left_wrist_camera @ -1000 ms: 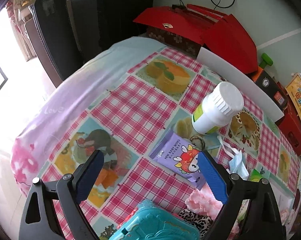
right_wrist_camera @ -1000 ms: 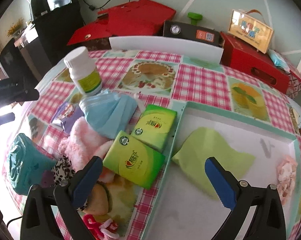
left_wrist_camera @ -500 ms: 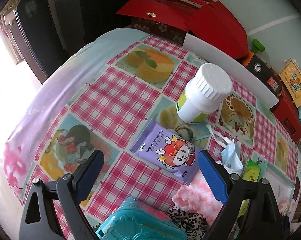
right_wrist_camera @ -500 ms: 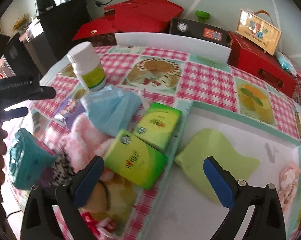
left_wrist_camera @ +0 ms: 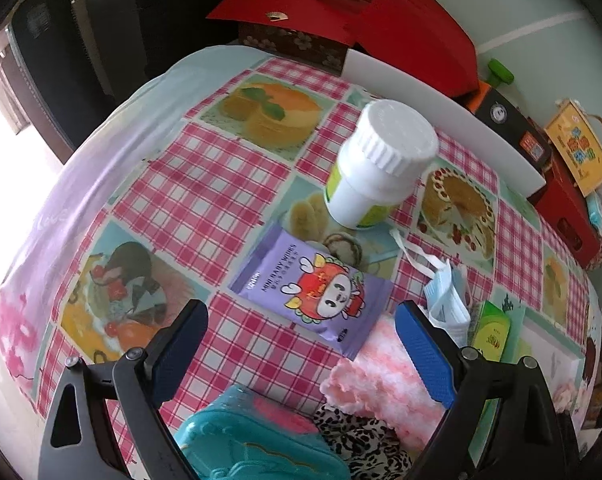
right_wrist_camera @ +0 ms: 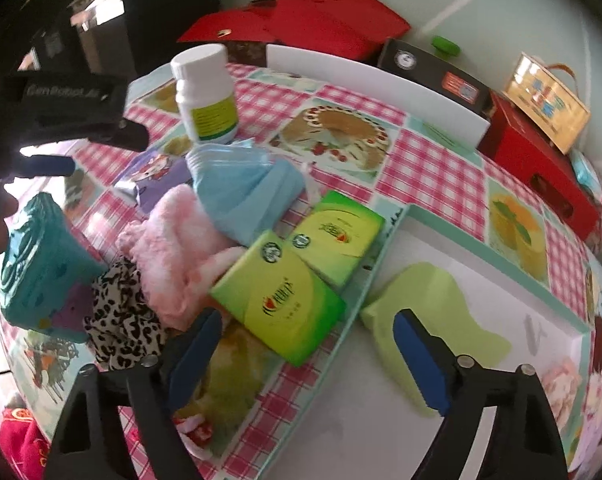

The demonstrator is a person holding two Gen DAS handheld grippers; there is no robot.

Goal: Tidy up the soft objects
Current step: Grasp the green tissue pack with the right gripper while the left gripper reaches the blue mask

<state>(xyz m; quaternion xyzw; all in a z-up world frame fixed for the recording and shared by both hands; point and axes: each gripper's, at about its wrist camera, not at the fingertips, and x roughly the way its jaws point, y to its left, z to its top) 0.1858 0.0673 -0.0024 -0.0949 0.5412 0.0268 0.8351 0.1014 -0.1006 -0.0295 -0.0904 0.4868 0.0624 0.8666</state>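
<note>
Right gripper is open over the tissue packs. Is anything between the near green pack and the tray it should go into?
Nothing visible blocks it. The right gripper hangs open just above the near green tissue pack, whose corner sits against the tray rim. Inside the tray a light green cloth lies close by, so aim for bare tray.

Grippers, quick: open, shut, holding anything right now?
Left gripper: open, holding nothing, above the purple wipes pack.
Right gripper: open, holding nothing, above the nearer green tissue pack.

Home room, checked tablecloth (left_wrist_camera: 205,184) (cake prints), red gift boxes (right_wrist_camera: 333,20), household clutter
</note>
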